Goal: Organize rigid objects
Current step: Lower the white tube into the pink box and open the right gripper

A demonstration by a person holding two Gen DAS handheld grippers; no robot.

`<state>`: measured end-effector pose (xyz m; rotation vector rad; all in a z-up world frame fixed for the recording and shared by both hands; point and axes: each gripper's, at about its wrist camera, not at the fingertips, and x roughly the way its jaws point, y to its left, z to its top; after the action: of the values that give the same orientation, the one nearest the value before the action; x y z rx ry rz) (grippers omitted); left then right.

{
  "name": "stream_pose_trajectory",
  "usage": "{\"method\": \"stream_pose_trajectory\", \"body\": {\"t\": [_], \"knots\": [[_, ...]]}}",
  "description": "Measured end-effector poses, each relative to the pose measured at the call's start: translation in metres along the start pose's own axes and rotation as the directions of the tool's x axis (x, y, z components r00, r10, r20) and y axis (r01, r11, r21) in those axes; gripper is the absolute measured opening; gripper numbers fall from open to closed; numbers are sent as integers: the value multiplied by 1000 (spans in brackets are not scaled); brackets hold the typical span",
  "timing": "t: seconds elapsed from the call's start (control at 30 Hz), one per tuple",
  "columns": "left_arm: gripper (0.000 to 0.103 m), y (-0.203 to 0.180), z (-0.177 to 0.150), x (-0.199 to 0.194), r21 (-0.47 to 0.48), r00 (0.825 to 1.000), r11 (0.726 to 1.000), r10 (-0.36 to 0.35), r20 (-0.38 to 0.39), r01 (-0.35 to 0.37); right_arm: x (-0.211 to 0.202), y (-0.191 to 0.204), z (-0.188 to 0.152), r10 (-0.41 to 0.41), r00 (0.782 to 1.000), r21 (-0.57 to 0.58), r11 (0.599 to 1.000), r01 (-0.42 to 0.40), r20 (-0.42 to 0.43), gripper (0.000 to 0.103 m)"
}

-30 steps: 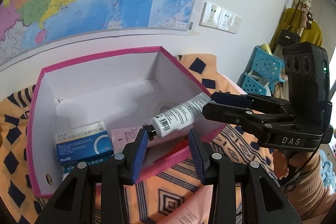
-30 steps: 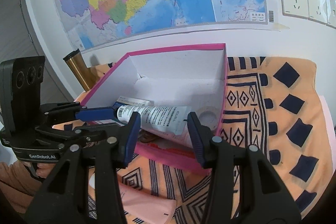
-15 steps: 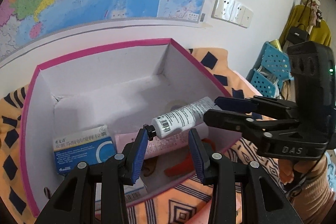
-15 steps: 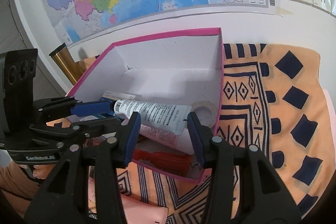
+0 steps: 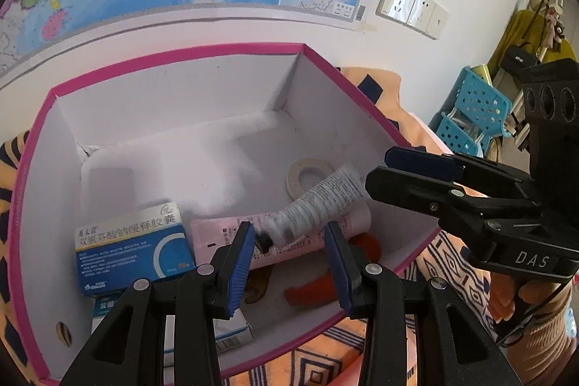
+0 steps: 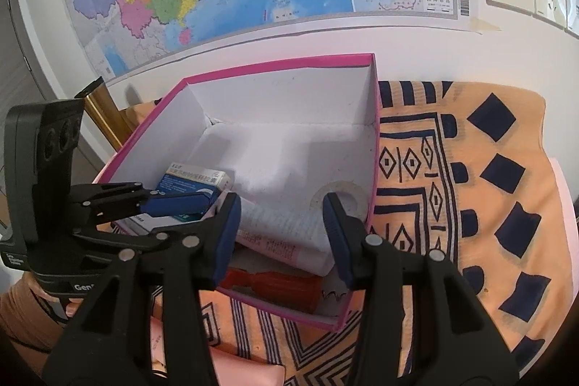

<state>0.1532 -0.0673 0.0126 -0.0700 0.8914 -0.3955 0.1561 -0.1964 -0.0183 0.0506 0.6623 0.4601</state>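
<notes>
Looking down into the pink-rimmed box, I find the white tube slanted across its 4 o'clock part. The tube shows smeared in the left wrist view. Its dark cap sits low between the spread fingers of my left gripper, close to the finger on the 9 o'clock side. I cannot tell whether it touches that finger. The tube's flat crimped end lies up at 3 o'clock, just beside the tips of my right gripper.

From the right wrist view, my right gripper also has its fingers apart, and the tube shows in the gap between them. Neither pad visibly presses on it.

Under the tube lies a long pink pack. A roll of pale tape lies flat on the box floor at 3 o'clock, just beyond the tube. A blue and white medicine carton sits at 8 o'clock on top of another carton at 7 o'clock. An orange-red handled tool lies at 5 o'clock along the near wall.

The box stands on an orange patterned cloth over the surface.
</notes>
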Motion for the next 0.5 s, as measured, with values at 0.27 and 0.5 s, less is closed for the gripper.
{"method": "stream_pose_trajectory", "body": {"t": [0.27,0.5], "knots": [[40,-7,-5,-12,34,999,999,20,39,-21,-4,0,-6,17,1000,7,1000,-18,12,49],[40,-10,-12,-38,53,994,998,24,108,-30,-13,2,-15,32,999,4,999,-32,19,49]]}}
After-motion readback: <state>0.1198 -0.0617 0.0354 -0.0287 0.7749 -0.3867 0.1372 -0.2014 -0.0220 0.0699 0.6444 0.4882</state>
